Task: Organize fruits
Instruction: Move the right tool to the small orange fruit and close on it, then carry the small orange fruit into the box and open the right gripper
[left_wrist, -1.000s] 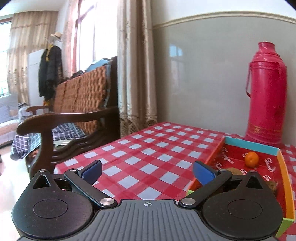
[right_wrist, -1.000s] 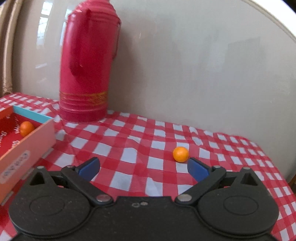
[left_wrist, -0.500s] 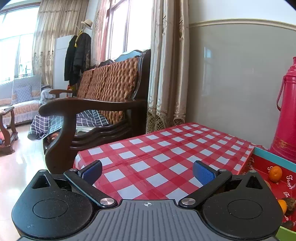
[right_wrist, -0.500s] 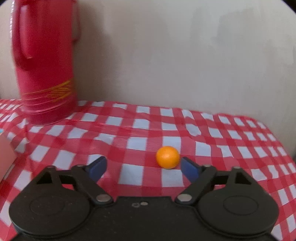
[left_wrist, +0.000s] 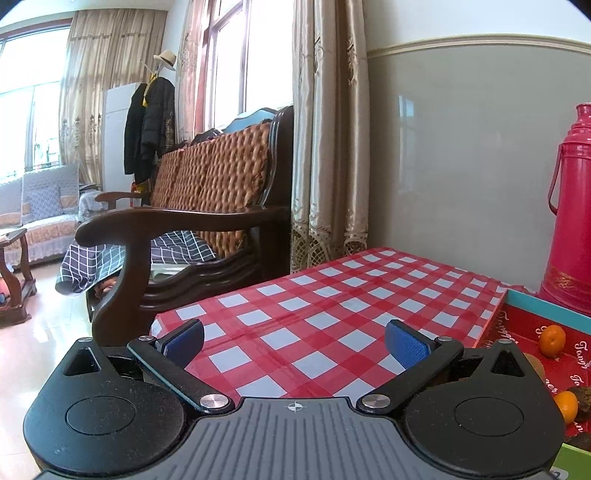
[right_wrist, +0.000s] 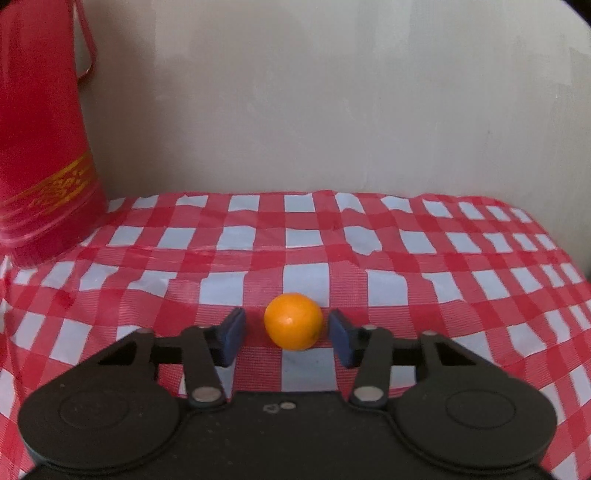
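A small round orange fruit (right_wrist: 293, 321) lies on the red-and-white checked tablecloth (right_wrist: 406, 258), just below the middle of the right wrist view. It sits between the two blue pads of the right gripper (right_wrist: 287, 335), whose jaws have just been closing. The pad at its 3 o'clock (right_wrist: 341, 341) is at or almost at the peel, while a narrow strip of cloth shows between the fruit and the pad at its 9 o'clock (right_wrist: 231, 339), so the fruit is framed rather than squeezed. From the fruit, a tall red vacuum flask with a gold band (right_wrist: 40, 147) stands on the cloth at about 10 o'clock, close to the pale wall (right_wrist: 332, 103) that runs behind the table.

In the left wrist view, the left gripper (left_wrist: 293, 341) hovers over the same checked cloth with its blue pads spread wide and only cloth between them. At its 3 o'clock lies a shallow red cardboard tray with a teal edge (left_wrist: 546, 304), holding two more small orange fruits (left_wrist: 552, 340) and some brown fruit, partly hidden by the gripper body. The red flask stands behind the tray at about 2 o'clock. At 10 o'clock a dark wooden bench with woven cushions (left_wrist: 207, 206) stands beside beige curtains (left_wrist: 328, 147).
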